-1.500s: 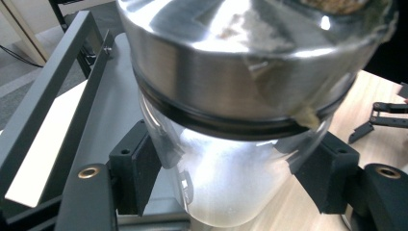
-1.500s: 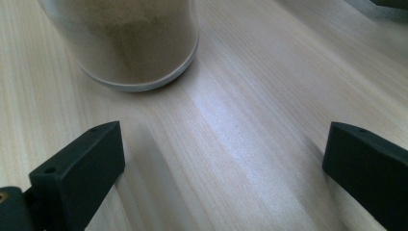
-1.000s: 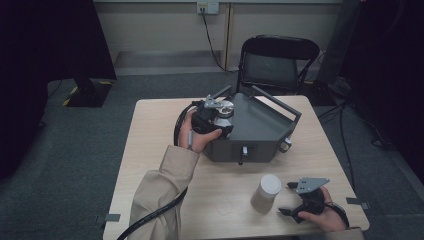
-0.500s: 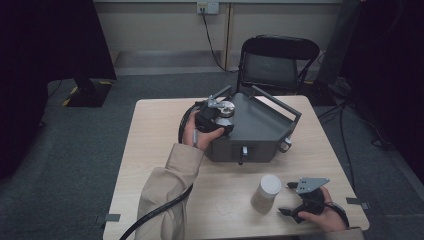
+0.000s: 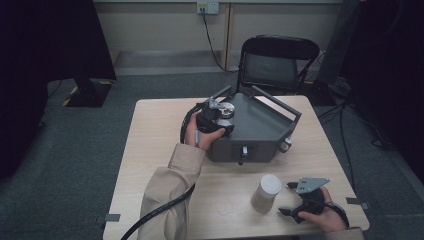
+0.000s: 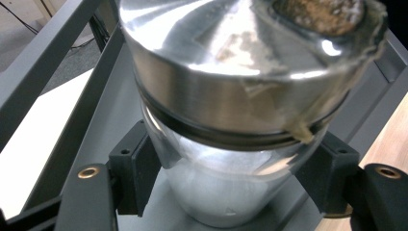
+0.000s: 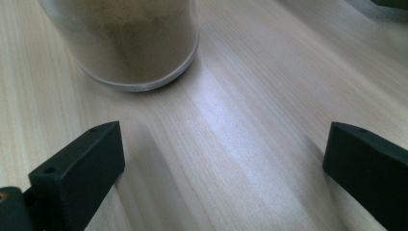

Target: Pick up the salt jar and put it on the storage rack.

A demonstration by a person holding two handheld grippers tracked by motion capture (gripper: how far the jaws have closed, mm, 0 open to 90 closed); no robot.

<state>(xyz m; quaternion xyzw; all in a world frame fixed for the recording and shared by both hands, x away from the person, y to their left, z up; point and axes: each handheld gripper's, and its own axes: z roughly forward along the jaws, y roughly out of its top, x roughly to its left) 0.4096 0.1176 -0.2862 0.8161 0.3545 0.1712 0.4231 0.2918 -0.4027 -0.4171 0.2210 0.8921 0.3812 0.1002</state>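
Observation:
A clear jar [image 6: 226, 120] with a shiny steel lid [image 5: 226, 107] stands over the left corner of a dark grey metal tray-box [image 5: 262, 131]. My left gripper [image 5: 218, 118] is shut on it, and the black pads [image 6: 135, 169] press the glass just under the lid. Brown residue sits on the lid's top. A second jar [image 5: 265, 193], filled with tan powder [image 7: 130, 38], stands on the wooden table [image 5: 150, 150] in front of the box. My right gripper [image 5: 286, 199] rests on the table just right of it, jaws wide open [image 7: 223, 159] with only bare wood between them.
The box has raised rails along its sides and a small knob [image 5: 244, 150] on its front face. A black chair [image 5: 275, 62] stands behind the table. A cable [image 5: 150, 220] trails from the left sleeve over the table's near edge.

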